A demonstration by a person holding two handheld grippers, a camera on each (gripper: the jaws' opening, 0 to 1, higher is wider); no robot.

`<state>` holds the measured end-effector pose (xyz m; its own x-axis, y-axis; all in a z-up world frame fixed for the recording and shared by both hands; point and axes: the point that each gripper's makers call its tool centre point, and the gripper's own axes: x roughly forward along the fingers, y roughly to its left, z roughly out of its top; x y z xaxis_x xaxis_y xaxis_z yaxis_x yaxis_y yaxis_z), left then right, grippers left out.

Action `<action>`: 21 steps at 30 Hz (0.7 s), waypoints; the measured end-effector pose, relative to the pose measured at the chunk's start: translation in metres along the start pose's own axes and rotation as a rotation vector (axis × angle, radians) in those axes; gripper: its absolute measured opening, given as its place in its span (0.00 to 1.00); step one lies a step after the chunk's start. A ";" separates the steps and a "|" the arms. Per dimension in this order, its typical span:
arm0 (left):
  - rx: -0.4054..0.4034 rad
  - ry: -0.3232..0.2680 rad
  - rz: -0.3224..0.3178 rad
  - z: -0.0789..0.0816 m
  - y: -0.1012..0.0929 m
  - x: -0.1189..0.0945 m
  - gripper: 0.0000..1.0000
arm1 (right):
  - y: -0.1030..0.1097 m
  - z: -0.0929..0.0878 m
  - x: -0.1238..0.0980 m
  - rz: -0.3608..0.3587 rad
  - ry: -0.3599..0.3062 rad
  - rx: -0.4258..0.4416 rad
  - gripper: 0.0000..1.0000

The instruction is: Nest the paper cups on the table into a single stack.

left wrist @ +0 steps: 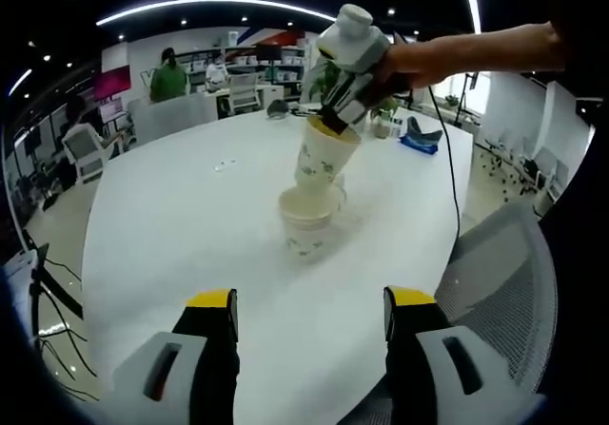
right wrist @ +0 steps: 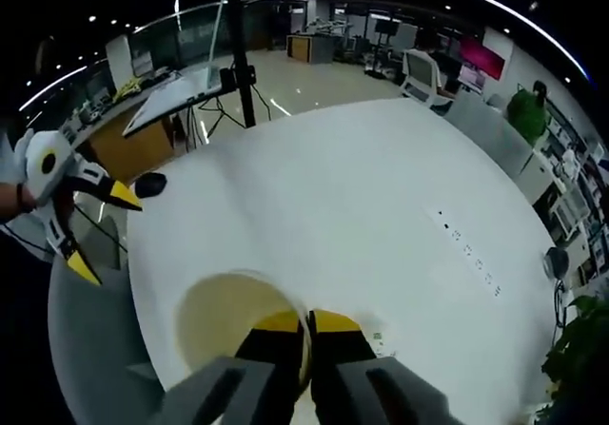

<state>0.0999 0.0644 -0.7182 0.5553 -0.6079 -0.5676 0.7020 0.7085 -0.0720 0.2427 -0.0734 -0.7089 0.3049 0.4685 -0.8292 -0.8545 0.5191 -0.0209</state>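
white round table fills an open office; right gripper pinches a paper cup by its rim at 12 o'clock, tilted to nest into the standing cup. left gripper waits, jaws apart and empty.

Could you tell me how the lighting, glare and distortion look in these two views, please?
Left gripper view: fisheye bends the white round table and ceiling light strips into arcs; the two nested printed paper cups cast only a faint shadow. Right gripper view: bright window light washes the floor beyond the table; the cream cup rim pinched by the right gripper looks slightly soft.
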 end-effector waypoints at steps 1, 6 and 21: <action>0.000 0.000 -0.001 0.000 -0.001 0.000 0.61 | 0.002 0.001 0.000 0.003 -0.001 -0.003 0.00; 0.001 0.001 -0.004 0.000 -0.003 -0.001 0.61 | 0.013 0.007 0.001 0.020 -0.008 -0.016 0.00; -0.007 0.006 0.005 -0.003 0.000 -0.006 0.61 | 0.034 0.012 0.021 0.057 0.015 -0.059 0.00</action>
<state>0.0951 0.0686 -0.7177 0.5561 -0.6018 -0.5732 0.6958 0.7143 -0.0750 0.2250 -0.0377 -0.7204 0.2488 0.4849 -0.8385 -0.8938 0.4485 -0.0058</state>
